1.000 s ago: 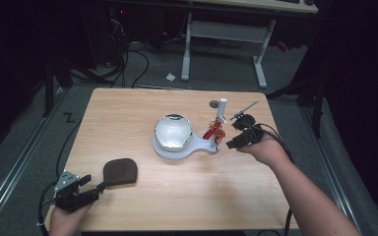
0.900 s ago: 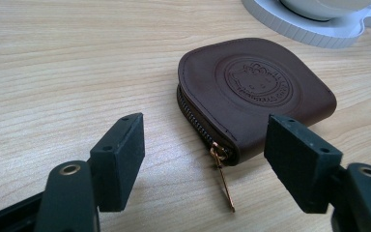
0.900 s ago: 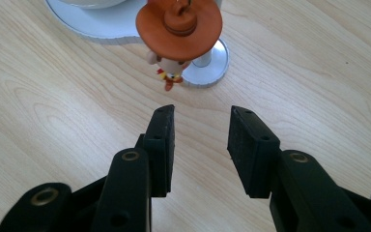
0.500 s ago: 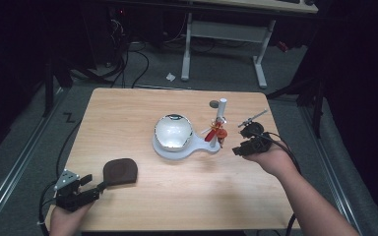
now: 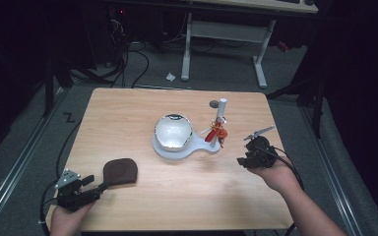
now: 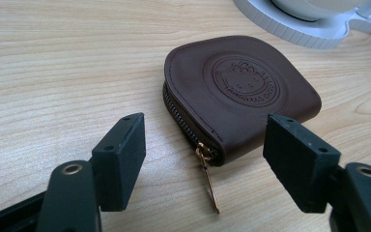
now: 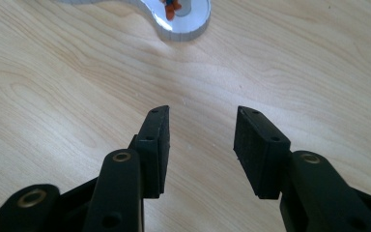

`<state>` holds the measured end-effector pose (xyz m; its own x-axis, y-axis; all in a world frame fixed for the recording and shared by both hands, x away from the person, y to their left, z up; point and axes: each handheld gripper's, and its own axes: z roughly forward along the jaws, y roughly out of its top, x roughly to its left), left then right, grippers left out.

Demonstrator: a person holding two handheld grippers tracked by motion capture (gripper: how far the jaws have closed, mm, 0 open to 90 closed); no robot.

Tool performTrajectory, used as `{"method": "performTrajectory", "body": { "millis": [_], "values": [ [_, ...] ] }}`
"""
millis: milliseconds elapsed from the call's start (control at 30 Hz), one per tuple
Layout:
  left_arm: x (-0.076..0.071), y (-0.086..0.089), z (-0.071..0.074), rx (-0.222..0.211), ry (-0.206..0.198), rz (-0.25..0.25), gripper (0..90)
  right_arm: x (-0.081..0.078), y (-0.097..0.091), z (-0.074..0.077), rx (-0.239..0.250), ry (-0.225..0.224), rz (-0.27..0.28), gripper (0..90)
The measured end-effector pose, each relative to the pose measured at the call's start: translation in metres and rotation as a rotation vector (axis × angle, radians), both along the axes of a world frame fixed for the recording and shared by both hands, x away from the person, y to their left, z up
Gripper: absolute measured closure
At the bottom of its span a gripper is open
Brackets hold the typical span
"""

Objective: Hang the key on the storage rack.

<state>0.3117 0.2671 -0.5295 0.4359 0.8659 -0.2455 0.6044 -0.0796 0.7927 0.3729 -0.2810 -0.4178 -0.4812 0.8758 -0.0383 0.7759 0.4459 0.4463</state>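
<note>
Pale wooden desk (image 5: 128, 118) on a grey floor carries a brown zip pouch (image 5: 120, 171) at its near left, just ahead of the left claw (image 6: 203, 154), whose jaws stand apart. Its embossed round cartoon-cat seal has lettering too small to read. Empty, the right claw (image 7: 200, 140) has just been opening near the white stand (image 5: 177, 147).

The round white plastic stand (image 6: 314, 19) is cut off by the top edge; its small red-orange trinket (image 5: 216, 133) is too small to identify.
</note>
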Motion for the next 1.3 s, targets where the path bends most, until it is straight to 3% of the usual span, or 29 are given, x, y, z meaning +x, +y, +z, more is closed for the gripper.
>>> {"method": "performTrajectory", "body": {
  "millis": [367, 633, 933, 1067, 1100, 1133, 1167, 1233, 1300],
  "values": [
    [0.000, -0.002, -0.002, -0.002, 0.007, -0.004, 32.8, -0.021, -0.008, -0.038, 0.051, -0.056, -0.033, 51.0],
    [0.000, -0.003, -0.002, -0.001, 0.006, 0.003, 32.8, -0.037, -0.009, -0.064, 0.122, -0.107, -0.043, 48.7],
    [0.001, -0.003, -0.001, 0.012, -0.010, 0.017, 31.6, -0.053, -0.010, -0.088, 0.153, -0.169, -0.063, 48.1],
    [0.001, -0.003, 0.001, 0.018, -0.016, 0.011, 31.7, -0.060, -0.009, -0.093, 0.167, -0.237, -0.079, 47.6],
    [0.000, -0.002, 0.001, 0.018, -0.018, 0.012, 32.7, -0.065, -0.009, -0.096, 0.185, -0.277, -0.091, 47.4],
    [0.000, -0.002, 0.001, 0.022, -0.021, 0.013, 32.7, -0.065, -0.009, -0.096, 0.185, -0.277, -0.091, 47.4],
    [0.000, -0.002, 0.002, 0.031, -0.028, 0.014, 33.7, -0.073, -0.010, -0.101, 0.207, -0.329, -0.091, 48.0],
    [0.000, -0.002, 0.003, 0.041, -0.044, 0.018, 35.1, -0.078, -0.013, -0.101, 0.226, -0.328, -0.082, 48.1],
    [0.001, -0.001, 0.006, 0.040, -0.064, 0.030, 35.9, -0.081, -0.017, -0.098, 0.212, -0.354, -0.076, 48.3]
  ]
}}
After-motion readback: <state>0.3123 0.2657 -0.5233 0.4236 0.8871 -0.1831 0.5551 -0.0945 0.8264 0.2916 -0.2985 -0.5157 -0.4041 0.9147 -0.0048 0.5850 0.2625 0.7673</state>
